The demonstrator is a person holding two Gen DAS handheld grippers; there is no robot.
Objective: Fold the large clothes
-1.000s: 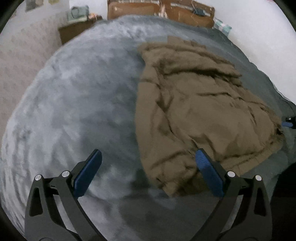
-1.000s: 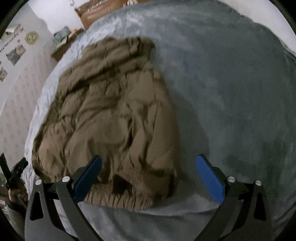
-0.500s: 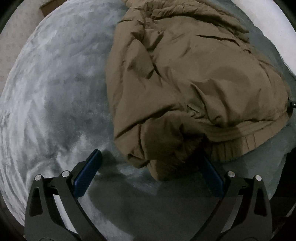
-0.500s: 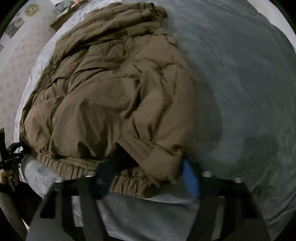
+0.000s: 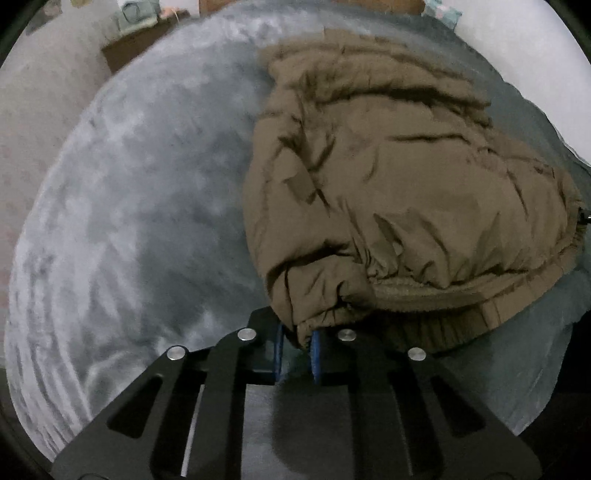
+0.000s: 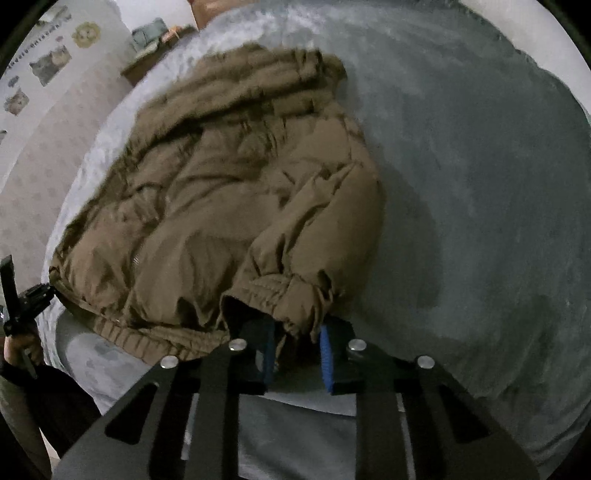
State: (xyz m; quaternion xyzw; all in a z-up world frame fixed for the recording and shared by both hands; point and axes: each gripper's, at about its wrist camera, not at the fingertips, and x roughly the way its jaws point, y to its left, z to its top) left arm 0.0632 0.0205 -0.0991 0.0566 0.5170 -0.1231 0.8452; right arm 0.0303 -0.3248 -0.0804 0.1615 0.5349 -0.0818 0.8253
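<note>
A large brown padded jacket (image 5: 399, 177) lies crumpled on a grey plush bed cover (image 5: 140, 206). My left gripper (image 5: 296, 345) is shut on a gathered cuff at the jacket's near left corner, beside the ribbed hem (image 5: 443, 325). In the right wrist view the same jacket (image 6: 229, 192) spreads to the left. My right gripper (image 6: 297, 352) is shut on the jacket's gathered right sleeve cuff (image 6: 284, 291), lifted a little off the cover (image 6: 480, 184). The blue pads (image 6: 325, 350) press the brown fabric.
A wooden headboard and a side table with small items (image 5: 140, 18) stand at the far end of the bed. A wall with pictures (image 6: 48, 66) is at left. The left gripper and the hand holding it (image 6: 18, 317) show at the left edge of the right wrist view.
Both grippers went from wide open to shut on the jacket's cuffs. They have since pulled back, lifting the near edge of the jacket.
</note>
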